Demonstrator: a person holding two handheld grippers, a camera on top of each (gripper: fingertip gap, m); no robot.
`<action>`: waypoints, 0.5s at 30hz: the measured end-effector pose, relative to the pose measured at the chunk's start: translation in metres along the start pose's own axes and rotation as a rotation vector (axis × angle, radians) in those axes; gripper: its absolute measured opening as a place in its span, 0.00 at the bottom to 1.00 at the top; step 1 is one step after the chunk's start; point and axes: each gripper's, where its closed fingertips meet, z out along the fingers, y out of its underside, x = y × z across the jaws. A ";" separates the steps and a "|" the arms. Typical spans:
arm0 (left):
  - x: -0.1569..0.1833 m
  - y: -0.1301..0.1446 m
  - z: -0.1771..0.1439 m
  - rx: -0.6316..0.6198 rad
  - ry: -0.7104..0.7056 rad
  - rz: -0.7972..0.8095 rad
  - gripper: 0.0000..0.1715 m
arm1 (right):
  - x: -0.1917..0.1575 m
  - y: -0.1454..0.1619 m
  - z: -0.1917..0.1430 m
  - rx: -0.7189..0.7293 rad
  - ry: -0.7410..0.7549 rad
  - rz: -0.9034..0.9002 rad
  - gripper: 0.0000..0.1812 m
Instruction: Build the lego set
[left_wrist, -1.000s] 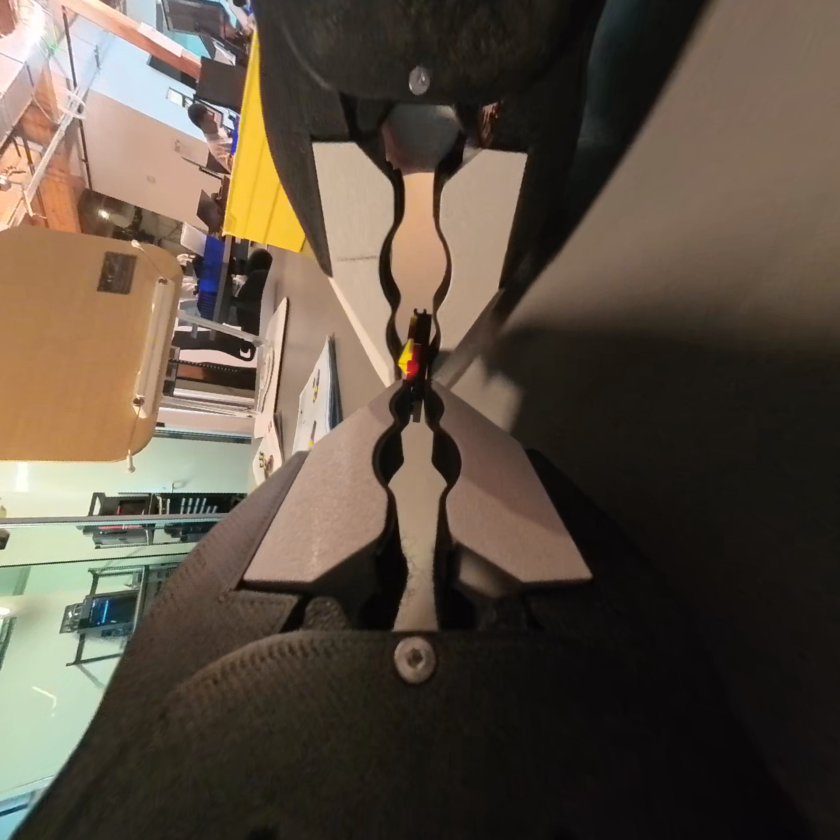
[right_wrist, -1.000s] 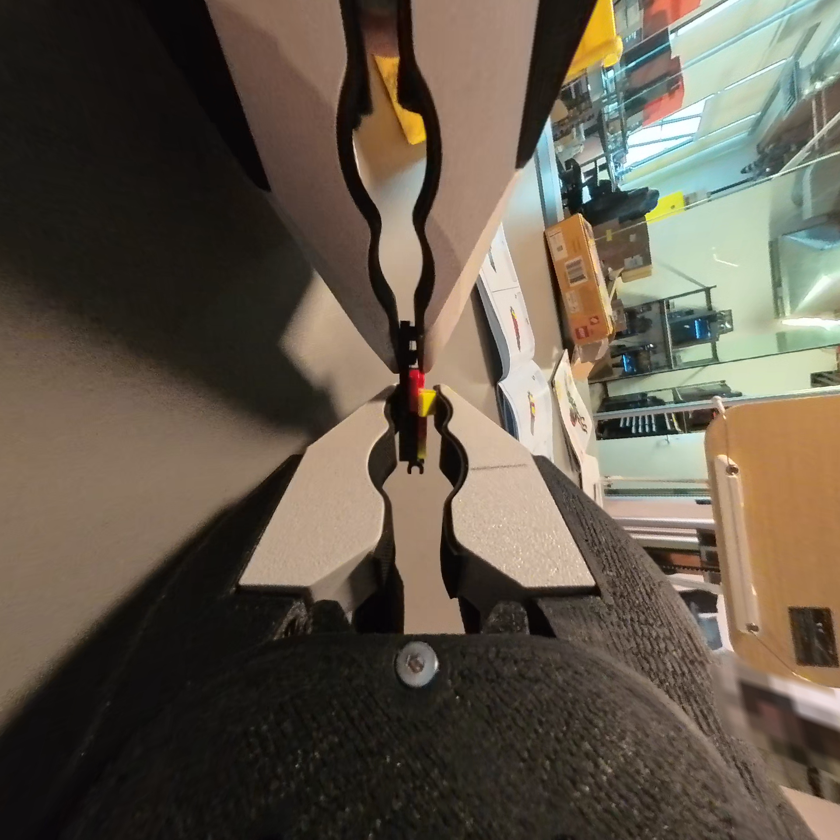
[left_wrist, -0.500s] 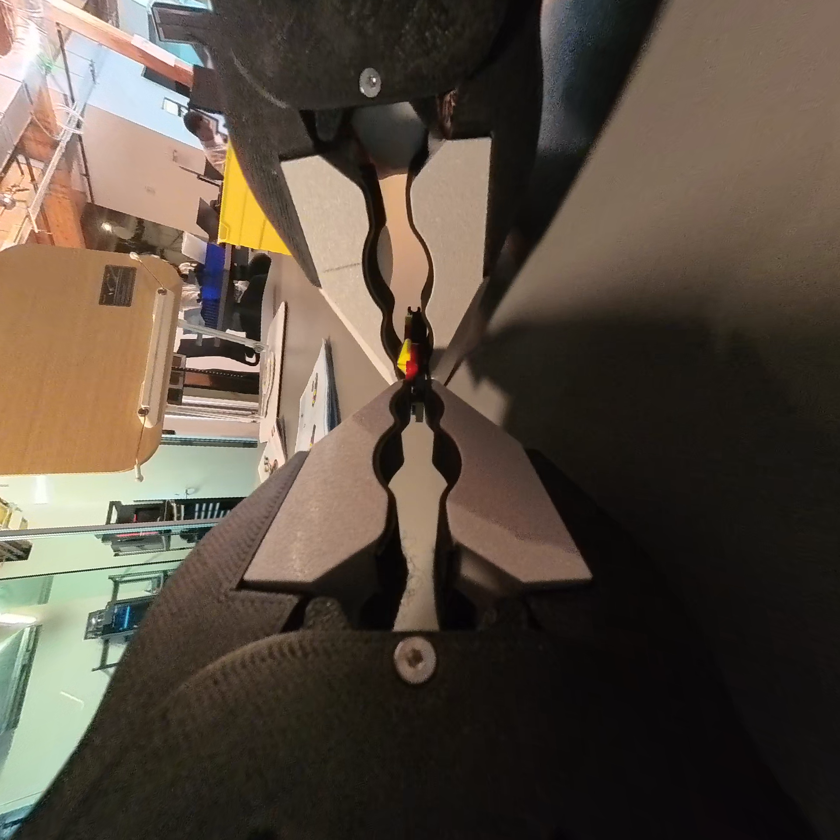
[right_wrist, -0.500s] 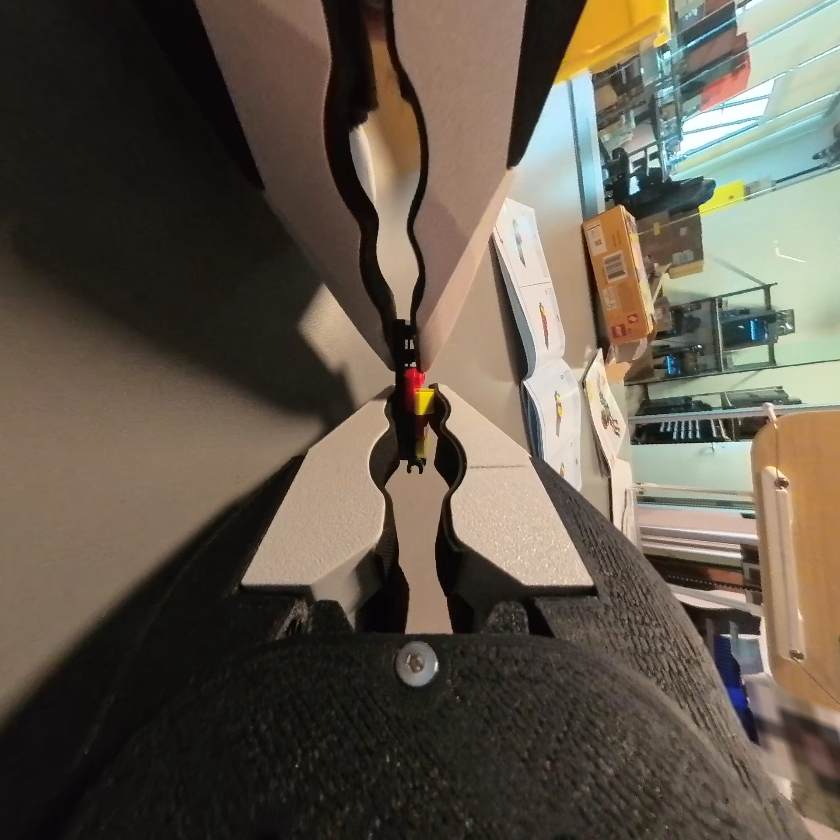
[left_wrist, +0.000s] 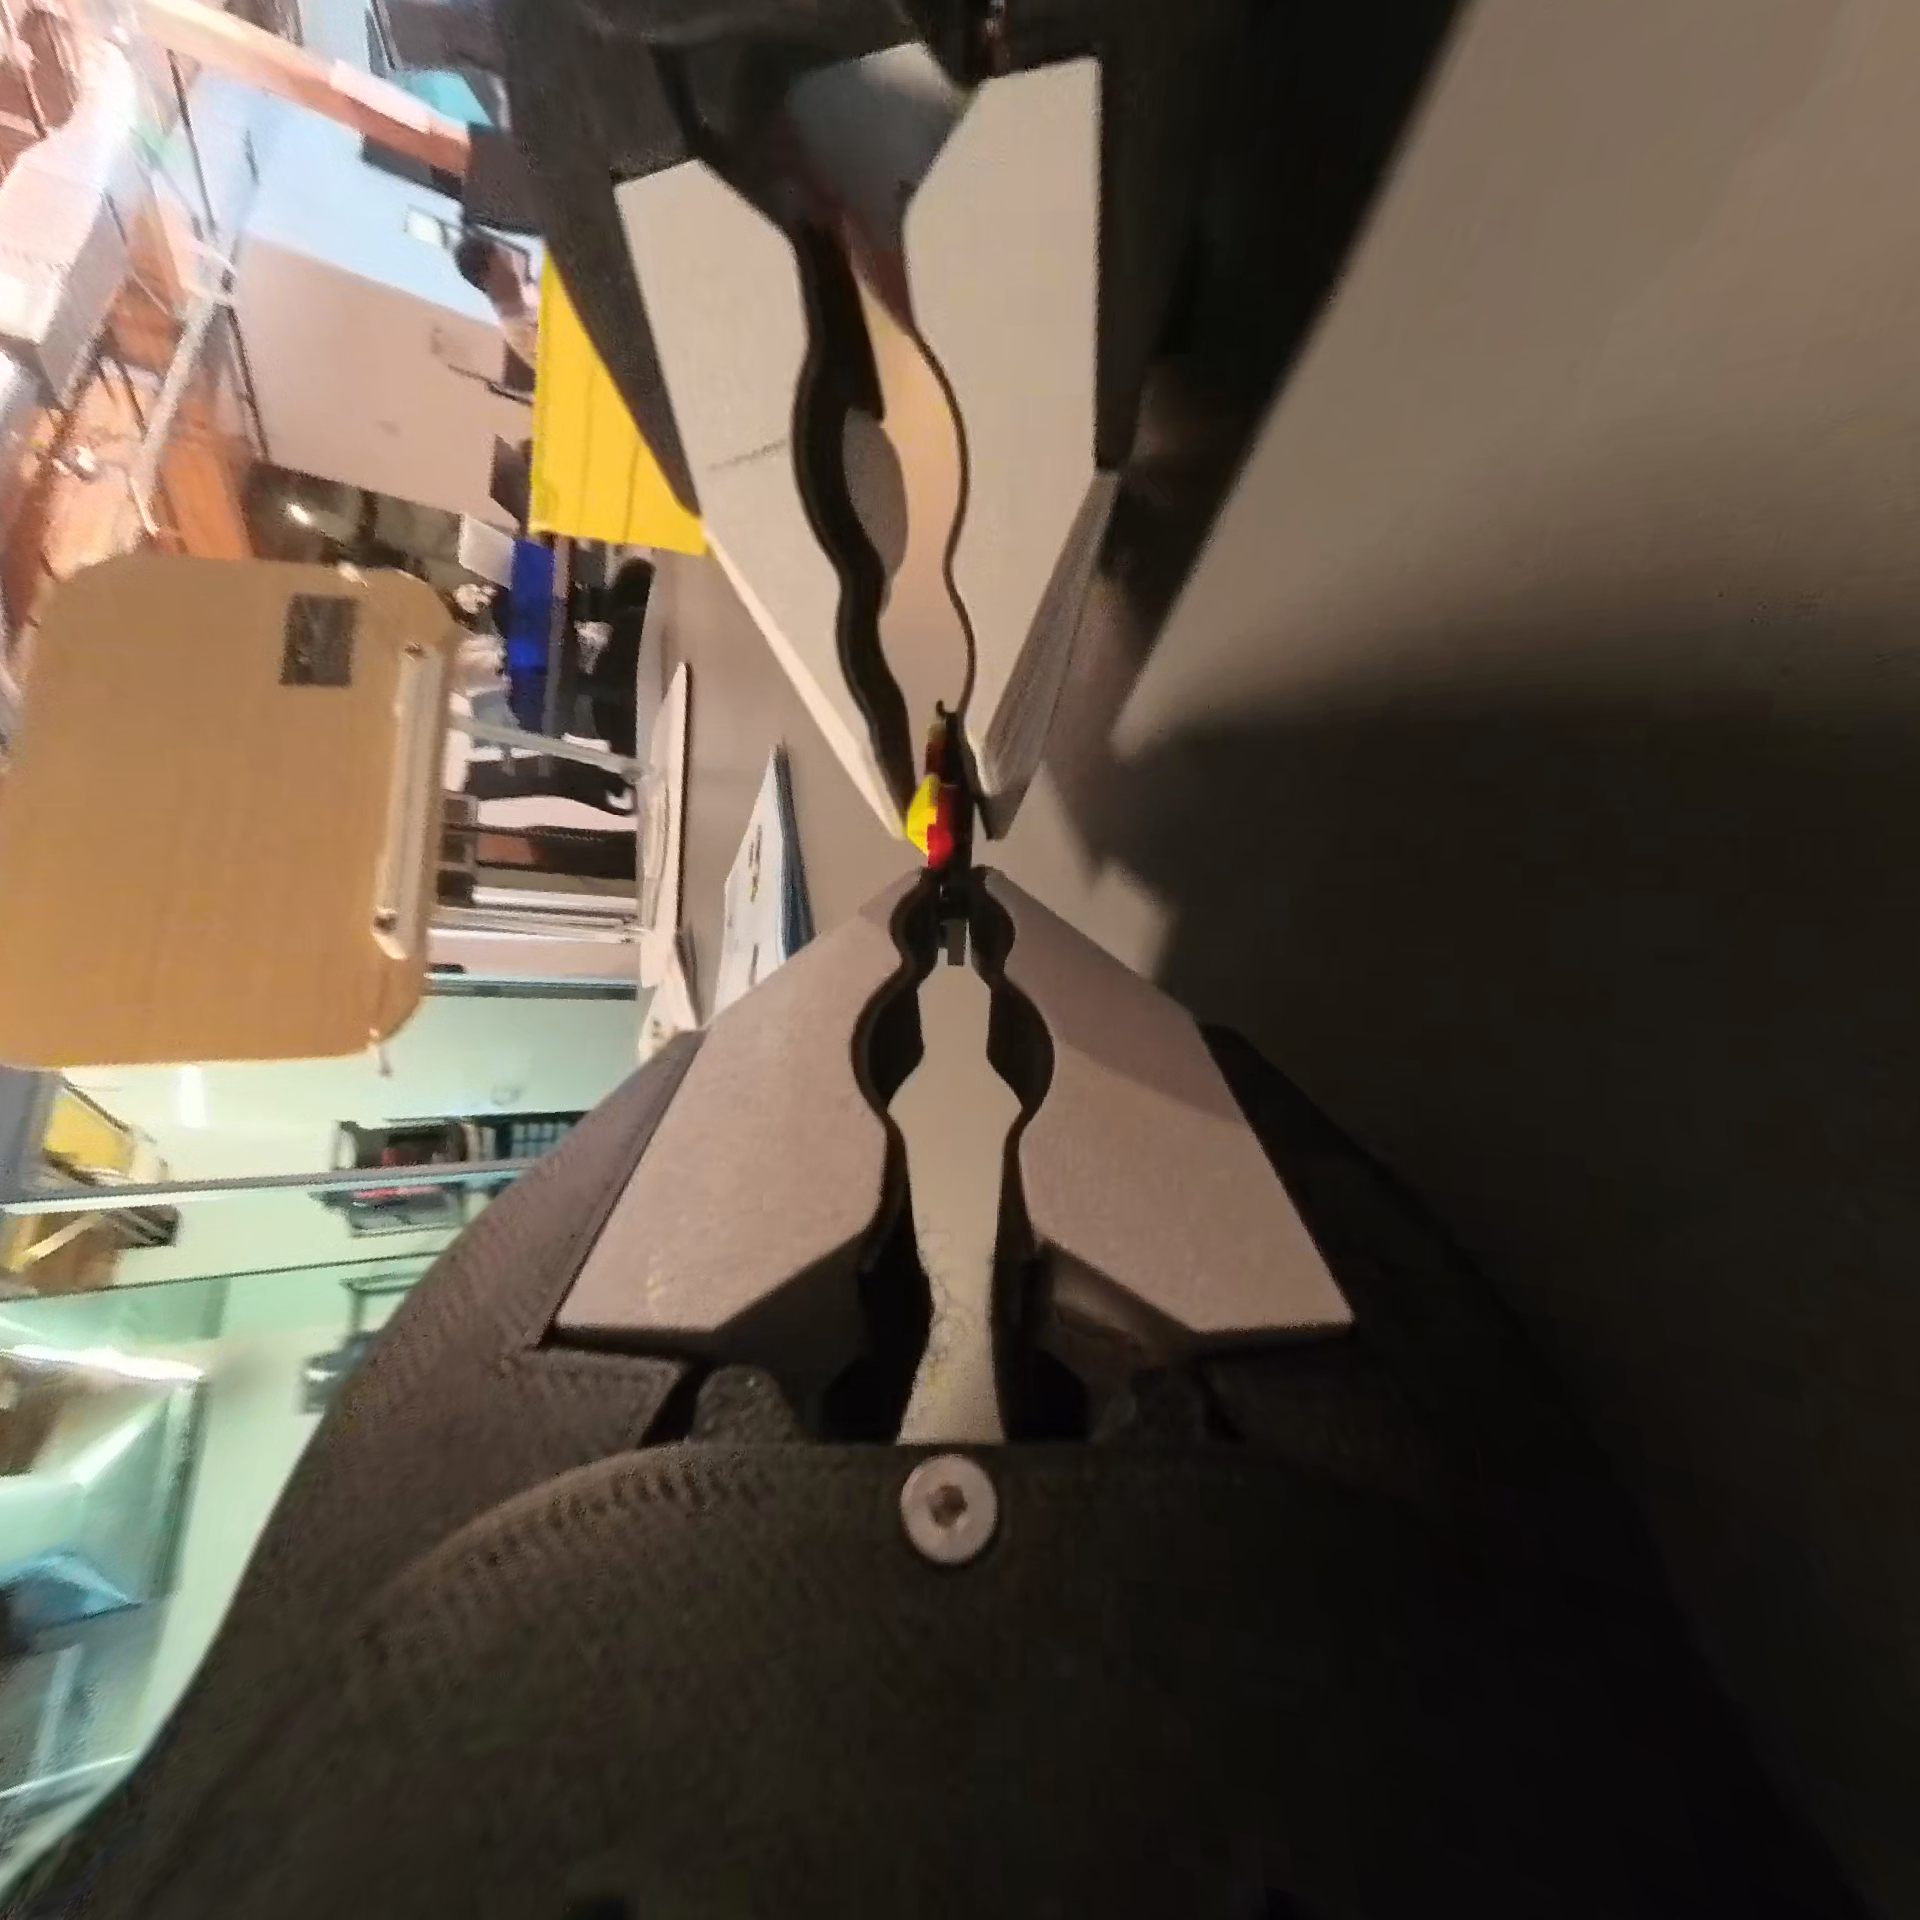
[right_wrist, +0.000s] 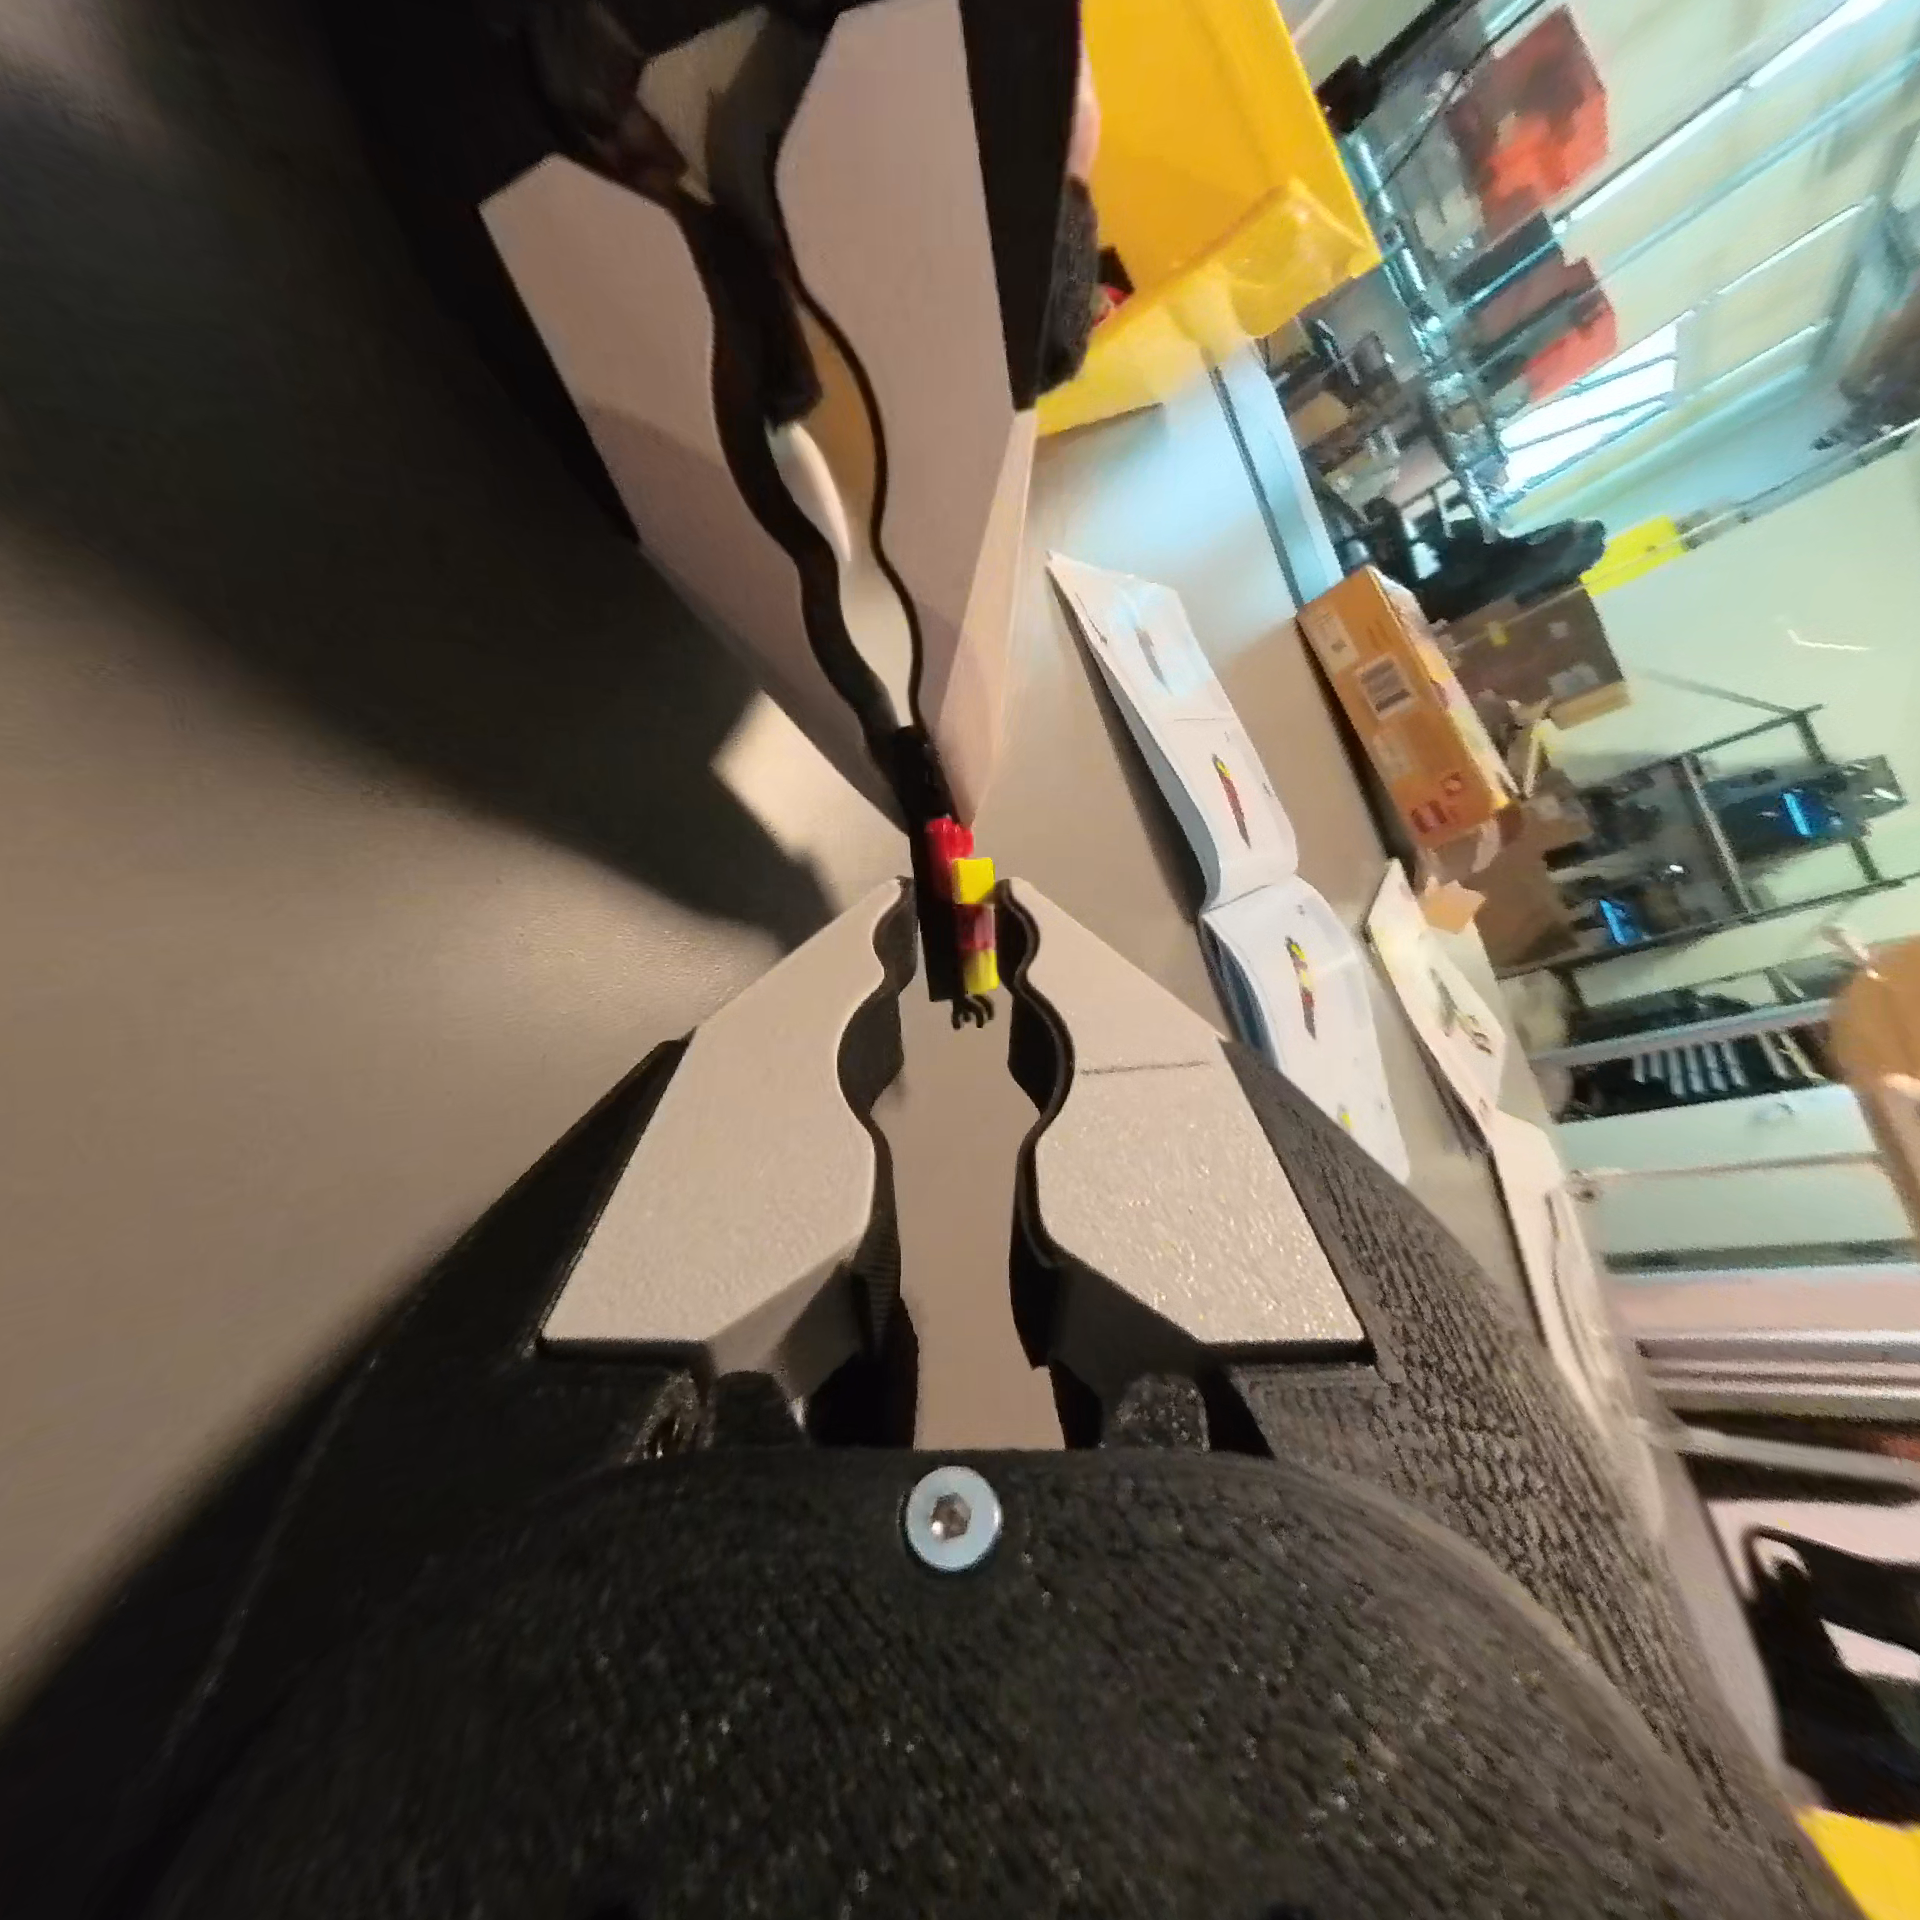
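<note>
A small lego assembly (right_wrist: 964, 920) of black, red and yellow pieces hangs between my two grippers, which meet tip to tip above the grey table (right_wrist: 312, 935). My right gripper (right_wrist: 961, 904) is shut on its red and yellow end. My left gripper (left_wrist: 948, 899) is shut on its thin black end (left_wrist: 951, 920). In the left wrist view the right gripper (left_wrist: 945, 826) comes in from the top around the yellow and red pieces (left_wrist: 933, 823). In the right wrist view the left gripper (right_wrist: 935, 805) comes in from the top.
Open instruction booklets (right_wrist: 1236, 810) lie on the table, also seen in the left wrist view (left_wrist: 764, 883). A cardboard box (right_wrist: 1392, 707) and a yellow bin (right_wrist: 1195, 208) stand farther back. A wooden chair back (left_wrist: 208, 810) is beside the table. The grippers are tip to tip, or close to it.
Both grippers stay shut on the assembly. The views have swung and the opposite gripper now stands tilted. A little more of the red and yellow pieces shows between the tips.
</note>
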 end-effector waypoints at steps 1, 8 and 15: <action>0.000 -0.001 0.000 0.001 -0.011 0.037 0.02 | -0.001 -0.001 -0.001 0.009 -0.018 0.010 0.07; 0.003 -0.005 -0.001 0.015 -0.041 0.174 0.02 | -0.008 -0.004 -0.006 0.048 -0.060 -0.032 0.07; 0.005 -0.007 -0.002 0.011 -0.076 0.288 0.02 | -0.011 -0.005 -0.008 0.022 -0.113 -0.054 0.07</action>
